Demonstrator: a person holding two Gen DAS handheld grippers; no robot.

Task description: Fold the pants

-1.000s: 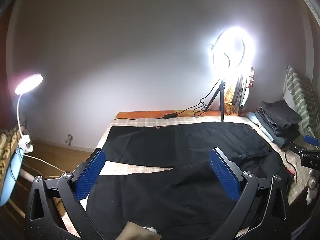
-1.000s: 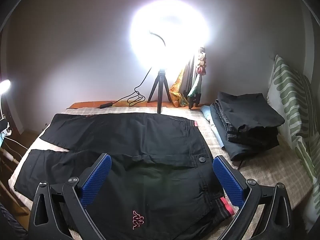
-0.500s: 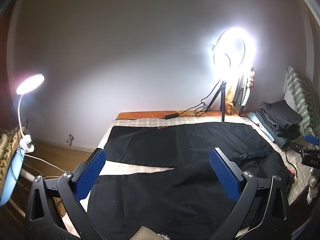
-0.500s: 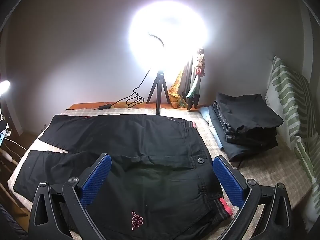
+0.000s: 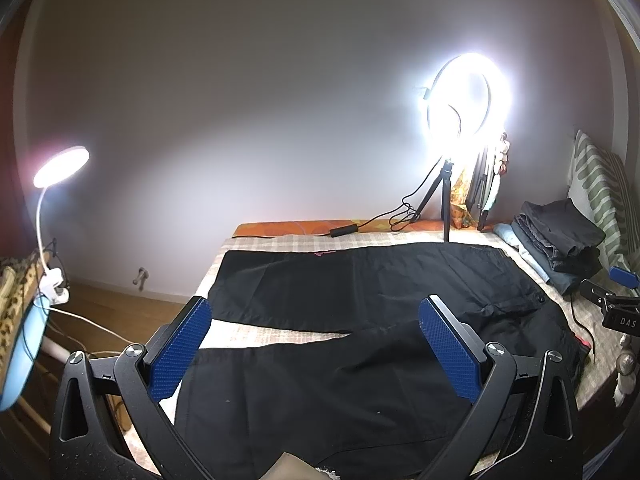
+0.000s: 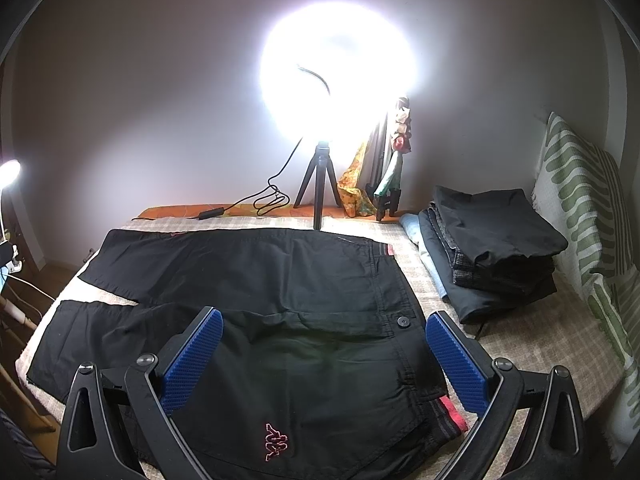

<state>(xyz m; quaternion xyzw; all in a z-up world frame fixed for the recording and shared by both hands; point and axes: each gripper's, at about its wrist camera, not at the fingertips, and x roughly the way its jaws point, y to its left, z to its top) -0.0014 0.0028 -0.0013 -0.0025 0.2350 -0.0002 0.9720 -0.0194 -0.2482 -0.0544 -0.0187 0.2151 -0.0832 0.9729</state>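
Black pants [image 5: 360,292] [image 6: 256,280] lie spread flat on a checked bed cover, both legs stretched toward the left, waistband with a button [image 6: 402,322] at the right. A pink logo [image 6: 276,440] shows on the near hip. My left gripper [image 5: 316,340] hovers open above the near leg, nothing between its blue pads. My right gripper [image 6: 324,352] hovers open above the waist area, also holding nothing. The right gripper's tip [image 5: 616,300] shows at the far right of the left wrist view.
A lit ring light on a tripod [image 6: 318,184] stands at the bed's far edge with its cable [image 6: 272,200]. A stack of folded dark clothes [image 6: 492,248] sits at the right beside a green striped pillow [image 6: 588,208]. A desk lamp [image 5: 60,168] stands left, off the bed.
Both views have drifted slightly; the pants lie unmoved. The pale thing at the bottom edge of the left wrist view has shifted right. Both grippers stay open.
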